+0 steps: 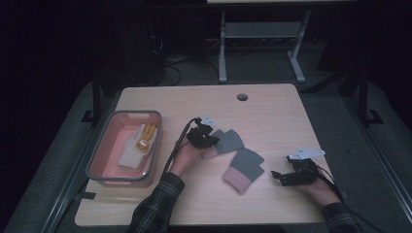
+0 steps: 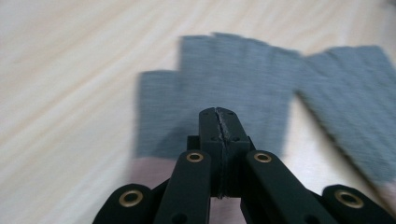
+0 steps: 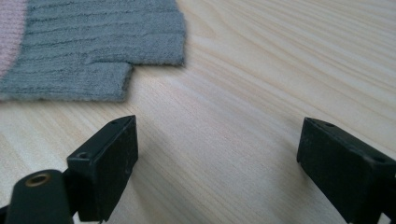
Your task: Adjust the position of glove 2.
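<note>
Left tool (image 2: 218,114) clenched empty over grey glove (image 2: 219,79); right tool (image 3: 215,149) released; wood table (image 1: 272,111), dark room

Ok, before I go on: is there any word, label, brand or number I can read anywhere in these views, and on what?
None: no readable text in any view.
Grey-and-pink gloves: plain knit, no visible label.
White glove in the pink basket: an orange-yellow motif, too small to tell if it bears letters.
Left tongs and right tongs: black, unmarked.
</note>
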`<state>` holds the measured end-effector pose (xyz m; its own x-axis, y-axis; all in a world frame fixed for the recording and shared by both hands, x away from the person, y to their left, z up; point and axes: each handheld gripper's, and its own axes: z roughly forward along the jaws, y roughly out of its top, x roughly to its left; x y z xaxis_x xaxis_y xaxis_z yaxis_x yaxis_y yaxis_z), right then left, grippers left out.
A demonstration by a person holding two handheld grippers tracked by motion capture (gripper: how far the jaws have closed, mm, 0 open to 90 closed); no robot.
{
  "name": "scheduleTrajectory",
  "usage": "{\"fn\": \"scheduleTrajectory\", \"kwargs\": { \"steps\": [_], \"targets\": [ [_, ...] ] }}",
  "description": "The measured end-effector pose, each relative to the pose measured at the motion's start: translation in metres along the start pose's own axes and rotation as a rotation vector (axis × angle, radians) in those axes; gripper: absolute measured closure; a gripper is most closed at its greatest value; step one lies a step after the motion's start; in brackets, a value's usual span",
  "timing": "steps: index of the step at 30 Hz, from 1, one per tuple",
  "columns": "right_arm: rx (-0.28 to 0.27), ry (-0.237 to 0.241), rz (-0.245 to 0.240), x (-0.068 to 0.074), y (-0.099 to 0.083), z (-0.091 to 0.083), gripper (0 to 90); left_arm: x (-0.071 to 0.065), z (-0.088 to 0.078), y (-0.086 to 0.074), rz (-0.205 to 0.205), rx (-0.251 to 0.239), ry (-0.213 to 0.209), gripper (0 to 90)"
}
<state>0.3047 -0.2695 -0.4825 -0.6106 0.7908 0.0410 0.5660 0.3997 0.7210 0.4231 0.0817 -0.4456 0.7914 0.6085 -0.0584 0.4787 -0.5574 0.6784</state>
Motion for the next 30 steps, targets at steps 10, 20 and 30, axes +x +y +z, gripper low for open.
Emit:
{"fn": "scheduleTrajectory", "kwargs": {
  "steps": [10, 20, 30],
  "targets": [
    [0.000, 0.000, 0.001, 0.000, 0.000, 0.000, 12.2, 0.018, 0.012, -0.004, -0.033, 0.039, 0.030, 89.6],
    [0.000, 0.000, 0.001, 0.000, 0.000, 0.000, 12.2, 0.000, -0.002, -0.016, 0.000, 0.075, 0.021, 89.7],
    [0.000, 0.000, 0.001, 0.000, 0.000, 0.000, 12.2, -0.003, -0.018, -0.024, -0.043, 0.050, 0.030, 80.2]
  ]
}}
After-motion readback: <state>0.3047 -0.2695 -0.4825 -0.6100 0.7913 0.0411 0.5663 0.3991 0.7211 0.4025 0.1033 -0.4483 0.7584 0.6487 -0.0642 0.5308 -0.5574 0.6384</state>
